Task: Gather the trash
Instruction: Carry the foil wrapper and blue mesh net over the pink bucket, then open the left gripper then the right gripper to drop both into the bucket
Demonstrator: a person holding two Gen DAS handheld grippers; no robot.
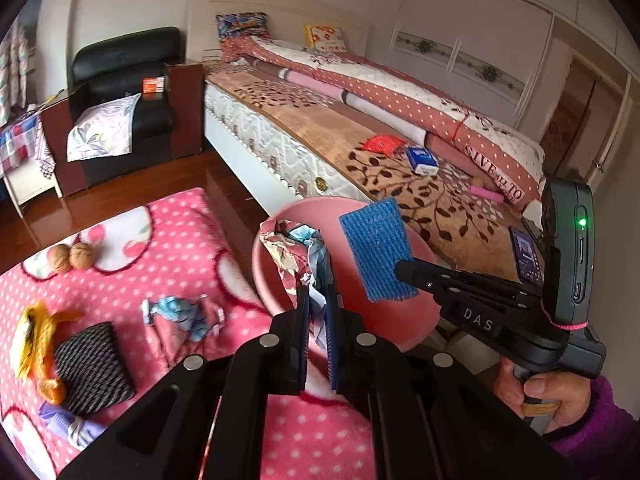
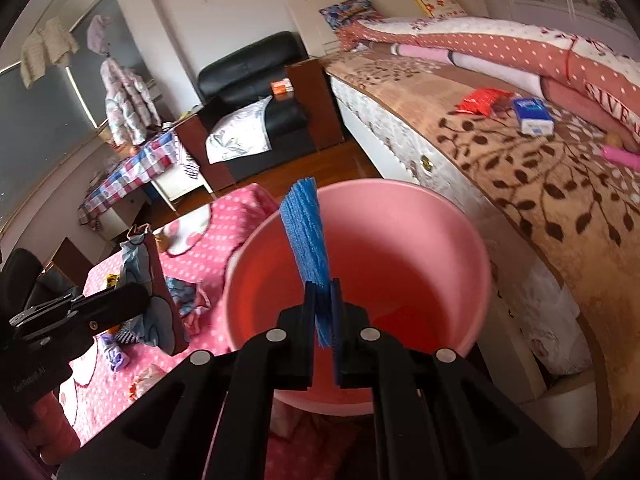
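Both shut — left claw (image 1: 318, 300) on crumpled wrapper (image 1: 294, 248), right claw (image 2: 323, 300) on blue cloth (image 2: 306, 232); bucket (image 2: 460, 240) bottom hidden.

Bucket (image 2: 400, 240) sits between blanket-covered surface (image 1: 200, 248) on its left and bed (image 1: 360, 136) on its right. Left gripper (image 1: 318, 300) holds crumpled wrapper (image 1: 296, 256) at bucket's left rim. Right gripper (image 2: 323, 300) holds ribbed cloth (image 2: 306, 232) upright over bucket opening. On blanket: two walnuts (image 1: 72, 258) far side, banana peel (image 1: 34, 336) beside knitted piece (image 1: 92, 364). Armchair (image 1: 128, 80) behind, by bed's head.
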